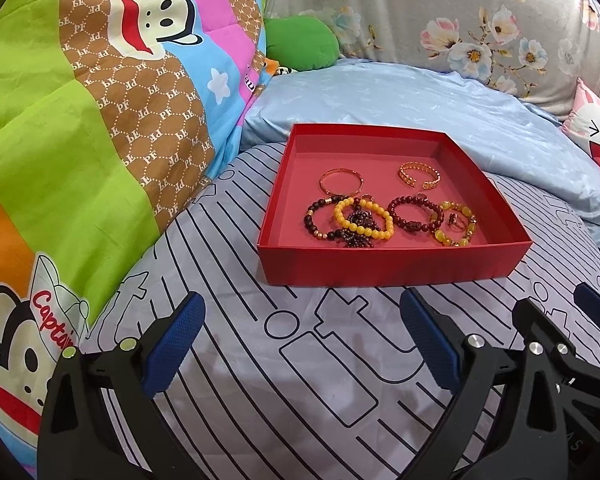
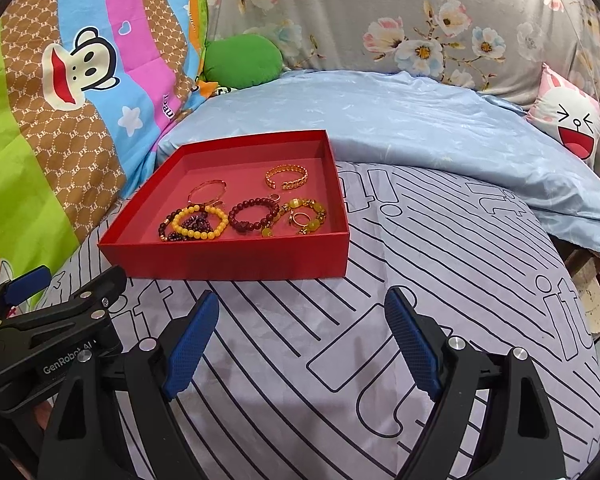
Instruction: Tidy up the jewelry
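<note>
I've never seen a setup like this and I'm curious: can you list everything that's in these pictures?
red box: one, open, on the striped bedsheet
gold bangle: one, thin, back left of box
gold chain cuff: one, back right of box
dark beaded bracelet: one, front left
yellow beaded bracelet: one, overlapping the dark one
red beaded bracelet: one, front middle
amber beaded bracelet: one, front right
blue quilt: one, behind box
cartoon monkey blanket: one, multicoloured, left
floral pillow: one, grey, back
green cushion: one, back
left claw: black, blue pads, open
right claw: same, open

Bright, even light; sharp focus; fisheye-bent, vignetted edges.
</note>
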`<state>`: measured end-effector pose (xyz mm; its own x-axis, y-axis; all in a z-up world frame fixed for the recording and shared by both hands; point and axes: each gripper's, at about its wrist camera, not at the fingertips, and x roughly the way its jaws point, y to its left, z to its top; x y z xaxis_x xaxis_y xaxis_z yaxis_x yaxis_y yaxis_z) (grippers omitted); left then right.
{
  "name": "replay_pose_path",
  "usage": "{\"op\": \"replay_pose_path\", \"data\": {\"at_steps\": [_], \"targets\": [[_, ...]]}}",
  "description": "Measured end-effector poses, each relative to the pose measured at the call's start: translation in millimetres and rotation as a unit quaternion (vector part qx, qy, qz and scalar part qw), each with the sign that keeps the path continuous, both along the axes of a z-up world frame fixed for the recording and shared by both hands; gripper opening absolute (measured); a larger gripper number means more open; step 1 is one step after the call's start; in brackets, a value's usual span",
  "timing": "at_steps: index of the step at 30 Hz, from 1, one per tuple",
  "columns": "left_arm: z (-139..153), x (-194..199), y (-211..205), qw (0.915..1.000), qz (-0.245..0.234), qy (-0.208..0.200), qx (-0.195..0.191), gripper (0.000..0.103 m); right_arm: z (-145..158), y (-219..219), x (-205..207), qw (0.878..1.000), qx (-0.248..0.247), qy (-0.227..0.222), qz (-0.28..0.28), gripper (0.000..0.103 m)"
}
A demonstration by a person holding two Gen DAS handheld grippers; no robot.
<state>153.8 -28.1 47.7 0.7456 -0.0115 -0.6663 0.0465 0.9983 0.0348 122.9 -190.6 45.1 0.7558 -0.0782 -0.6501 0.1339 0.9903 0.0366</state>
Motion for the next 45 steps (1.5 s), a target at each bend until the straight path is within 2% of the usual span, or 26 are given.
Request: {"op": "replay_pose_path", "data": {"at_steps": [23, 45], "targets": [[5, 0, 2, 1.0000, 0.007, 0.000, 0.006, 0.093, 2, 5, 2, 1.000, -0.004, -0.001, 0.007, 0.082], [26, 14, 2, 0.9995, 0.006, 0.030, 0.012, 0.093, 25, 2, 15, 1.000, 0.004, 0.021, 0.013, 0.082]]}}
